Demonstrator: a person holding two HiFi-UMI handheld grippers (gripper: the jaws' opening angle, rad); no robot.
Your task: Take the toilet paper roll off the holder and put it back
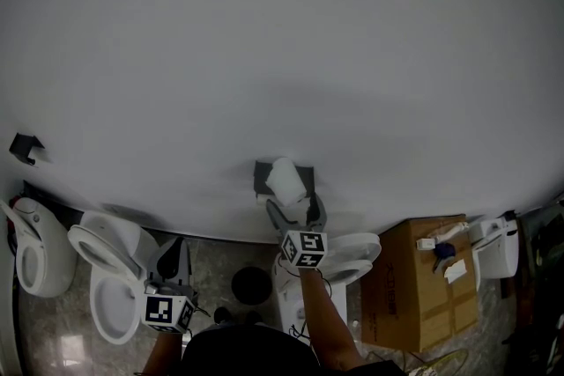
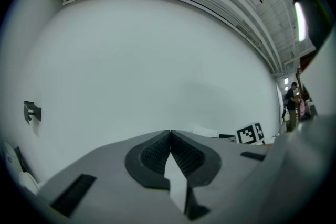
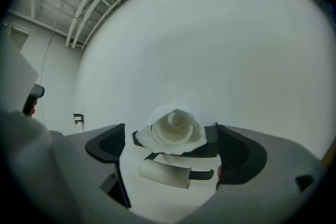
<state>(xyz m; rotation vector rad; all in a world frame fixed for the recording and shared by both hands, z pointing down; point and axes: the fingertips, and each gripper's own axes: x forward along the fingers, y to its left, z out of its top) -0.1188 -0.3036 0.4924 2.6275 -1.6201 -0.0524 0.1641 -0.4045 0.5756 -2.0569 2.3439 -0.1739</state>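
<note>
A loosely wound white toilet paper roll [image 1: 284,179] [image 3: 173,128] rests on top of a black wall holder [image 1: 263,175] [image 3: 210,147]. Below it, a second white tube-like roll [image 3: 164,173] sits on the holder's arm. My right gripper [image 1: 295,209] [image 3: 170,139] is open just below and in front of the top roll, one jaw to each side and neither touching it. My left gripper [image 1: 172,264] [image 2: 169,135] hangs low at the left, shut on nothing and pointing at the bare wall.
A white toilet [image 1: 106,277] stands by the left gripper, another [image 1: 35,255] at far left and a third [image 1: 357,253] under the right arm. There is a cardboard box [image 1: 423,282] at right, a black disc [image 1: 251,284] on the floor and a small black bracket [image 1: 26,147] [image 2: 31,111] on the wall.
</note>
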